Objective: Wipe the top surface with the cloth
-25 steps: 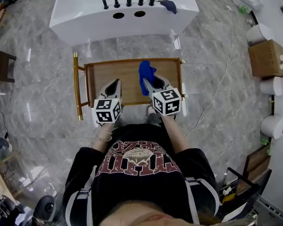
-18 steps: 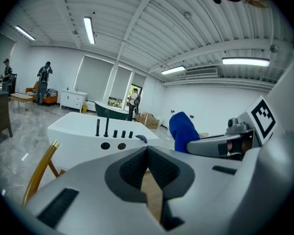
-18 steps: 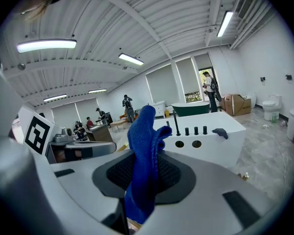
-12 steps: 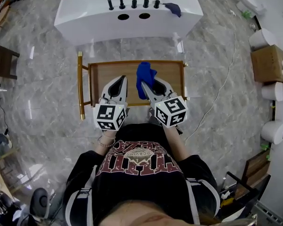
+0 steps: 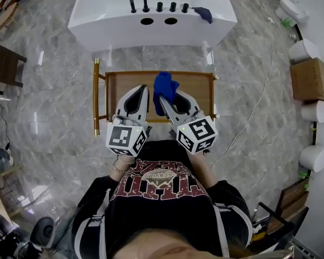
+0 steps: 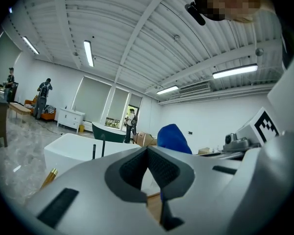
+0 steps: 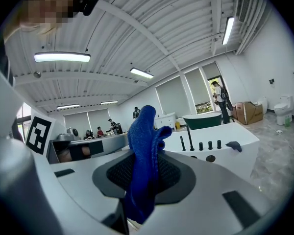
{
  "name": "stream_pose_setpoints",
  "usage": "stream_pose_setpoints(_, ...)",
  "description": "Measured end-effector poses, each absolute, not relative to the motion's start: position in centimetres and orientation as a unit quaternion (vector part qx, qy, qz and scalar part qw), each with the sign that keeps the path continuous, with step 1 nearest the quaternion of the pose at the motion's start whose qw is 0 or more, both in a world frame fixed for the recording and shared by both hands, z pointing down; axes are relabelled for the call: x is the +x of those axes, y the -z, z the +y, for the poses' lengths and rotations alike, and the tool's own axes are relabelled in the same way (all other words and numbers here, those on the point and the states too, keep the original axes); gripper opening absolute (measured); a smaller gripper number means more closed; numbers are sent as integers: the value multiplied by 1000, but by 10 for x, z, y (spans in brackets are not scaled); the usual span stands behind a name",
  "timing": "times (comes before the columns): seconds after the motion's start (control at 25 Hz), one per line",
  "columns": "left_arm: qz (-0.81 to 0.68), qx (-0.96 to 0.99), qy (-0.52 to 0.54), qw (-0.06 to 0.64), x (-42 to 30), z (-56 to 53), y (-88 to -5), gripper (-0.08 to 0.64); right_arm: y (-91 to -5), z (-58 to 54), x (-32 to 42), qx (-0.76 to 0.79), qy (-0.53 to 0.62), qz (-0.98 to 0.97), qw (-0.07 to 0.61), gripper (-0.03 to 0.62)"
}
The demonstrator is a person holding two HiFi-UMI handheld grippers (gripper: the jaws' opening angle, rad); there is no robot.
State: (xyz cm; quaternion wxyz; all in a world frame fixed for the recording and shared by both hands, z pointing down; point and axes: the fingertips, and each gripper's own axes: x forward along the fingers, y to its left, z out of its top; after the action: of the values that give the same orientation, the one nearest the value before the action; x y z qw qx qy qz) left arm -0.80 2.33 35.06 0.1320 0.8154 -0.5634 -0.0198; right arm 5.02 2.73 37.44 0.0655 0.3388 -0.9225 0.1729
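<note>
Cloth (image 5: 163,85) sits a little nearer the middle of the table than a second ago, and both marker cubes show larger and closer to the person's chest, so the grippers have lifted and drawn back. The cloth is blue, bunched, and clamped in the right gripper (image 5: 163,99). In the right gripper view it (image 7: 144,146) stands up between the padded jaws with its loose end above them, pointing out at the room and not down. By my reading it hangs over the table top (image 5: 197,88), not pressed flat; contact cannot be confirmed from the head view. Left gripper (image 5: 144,90) is just beside the right one, jaws brought together with nothing between them (image 6: 148,151), and a strip of the wood shows below them. Step in hand, as I judge it: a lift or reposition between strokes, with the wiping contact not currently made. The next move would call for tipping the right gripper down so the cloth's free end lies on the wood, then sweeping it across the uncovered stretches toward the gold rail (image 5: 95,96) and the far edge, keeping the left gripper out of the path. Beyond the table stands a white bathtub (image 5: 108,20) with a second dark cloth (image 5: 204,13) on its rim, well apart from the work.
</note>
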Motion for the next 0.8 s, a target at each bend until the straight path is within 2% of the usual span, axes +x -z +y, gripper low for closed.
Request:
stream_pose_setpoints(0.32, -571, 811, 34, 124, -16, 25, -339, 48, -363, 31, 36, 318, -158, -933, 60, 104)
stream_pose_setpoints(0.52, -577, 811, 20, 95, -15, 26, -334, 48, -362, 28, 35, 313, -161, -934, 57, 101)
stream_pose_setpoints(0.8, -578, 809, 21, 106, -19, 26, -337, 48, -361, 27, 34, 311, -169, -934, 53, 101)
